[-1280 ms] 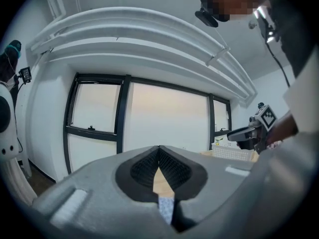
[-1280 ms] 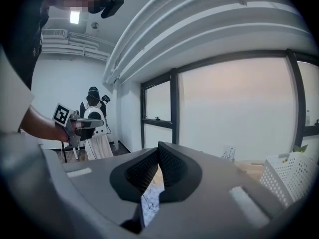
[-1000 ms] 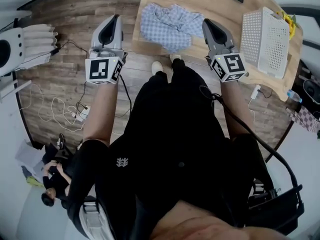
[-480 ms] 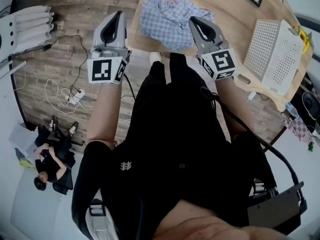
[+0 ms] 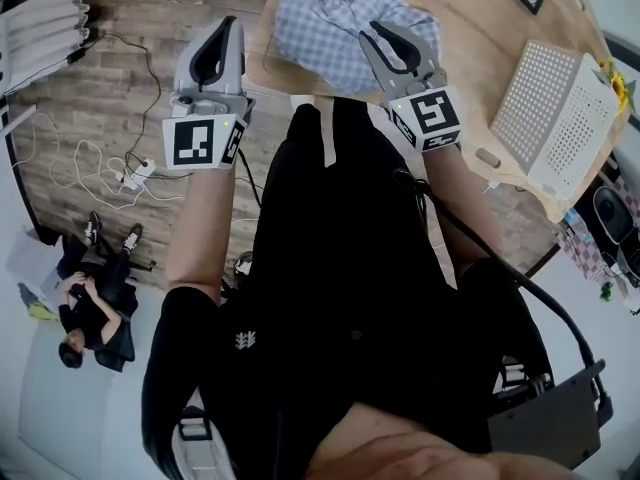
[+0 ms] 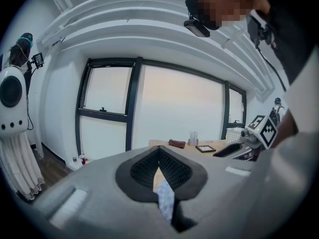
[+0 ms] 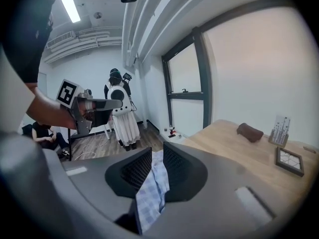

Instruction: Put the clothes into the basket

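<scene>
Checked blue cloth [image 5: 330, 28] lies heaped at the near end of the wooden surface [image 5: 470, 48], well apart from the white basket [image 5: 555, 108] on my right. On my right gripper [image 5: 380, 36] the fingers [image 7: 135, 171] have just been opening to a narrow gap. The cloth shows in that gap but is not pinched. My left gripper [image 5: 222, 38] hangs beside the surface edge, its fingers [image 6: 144, 169] together on nothing. To grab well, I judge both pairs should spread wider, sink into thick folds on either side of the heap, and close on plenty of fabric so nothing trails.
</scene>
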